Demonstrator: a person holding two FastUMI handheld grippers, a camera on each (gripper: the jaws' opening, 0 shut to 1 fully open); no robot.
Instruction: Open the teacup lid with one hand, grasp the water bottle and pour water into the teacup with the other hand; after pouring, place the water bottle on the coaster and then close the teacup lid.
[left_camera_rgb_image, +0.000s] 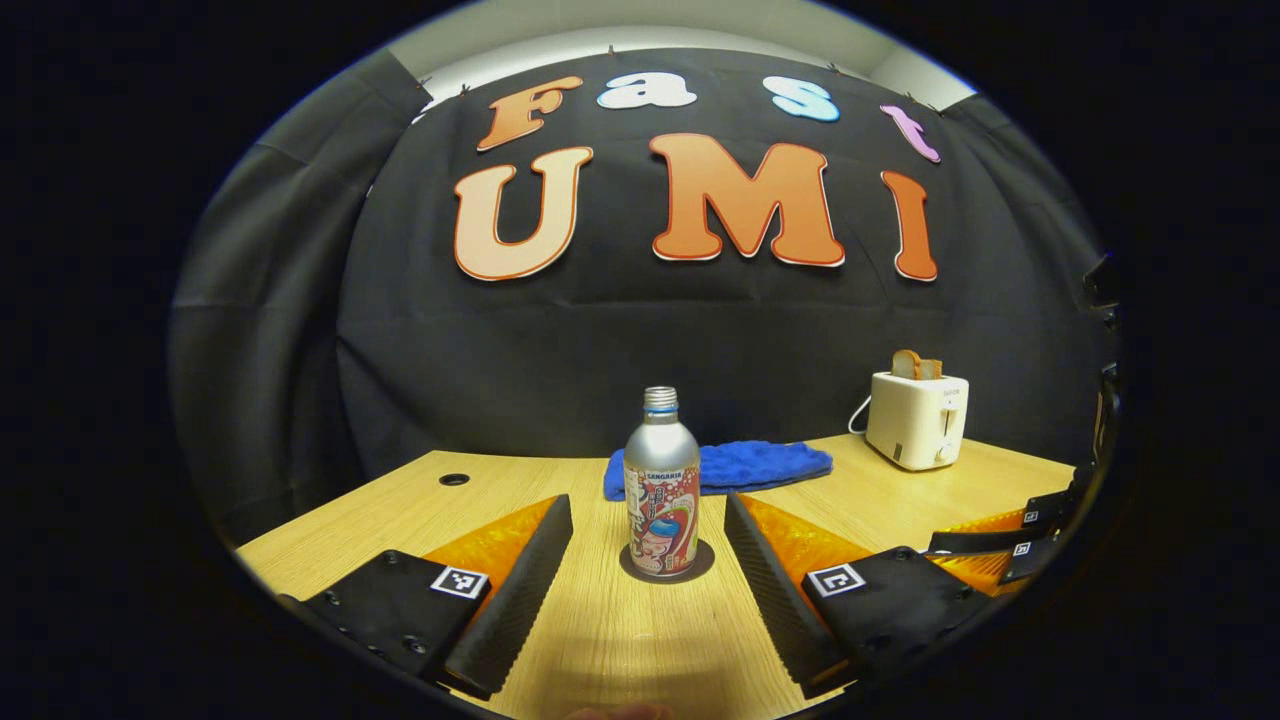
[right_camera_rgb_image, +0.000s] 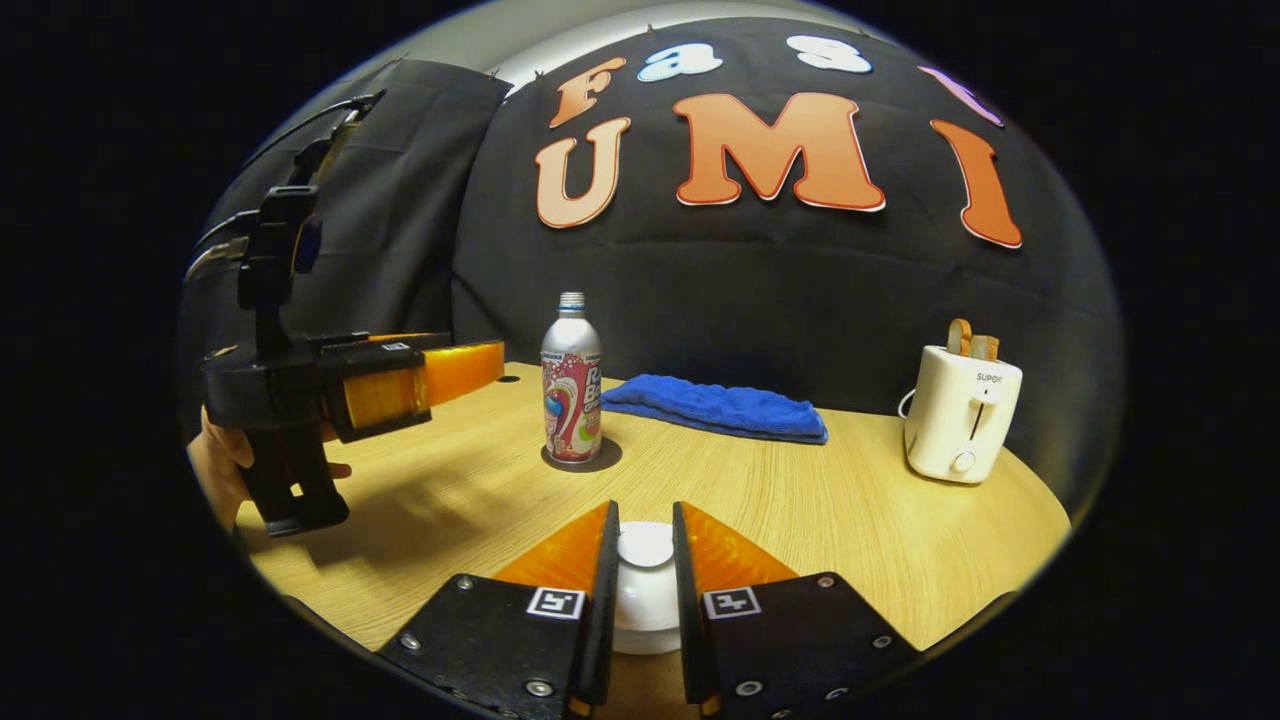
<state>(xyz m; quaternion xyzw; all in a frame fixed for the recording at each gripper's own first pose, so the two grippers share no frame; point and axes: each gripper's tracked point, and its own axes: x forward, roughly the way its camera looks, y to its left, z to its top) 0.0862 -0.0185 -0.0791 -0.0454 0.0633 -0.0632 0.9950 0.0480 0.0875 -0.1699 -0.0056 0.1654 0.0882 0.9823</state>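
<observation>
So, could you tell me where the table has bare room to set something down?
Bare wood lies between the bottle on its coaster and the toaster, in front of the blue towel. It is crowded near the right gripper, around the lid.

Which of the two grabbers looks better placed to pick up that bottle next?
The left gripper, probably. Its open fingers point straight at the water bottle standing on the coaster, with the gap lined up on it. The right gripper is closed around the white teacup lid, so it looks busy.
</observation>
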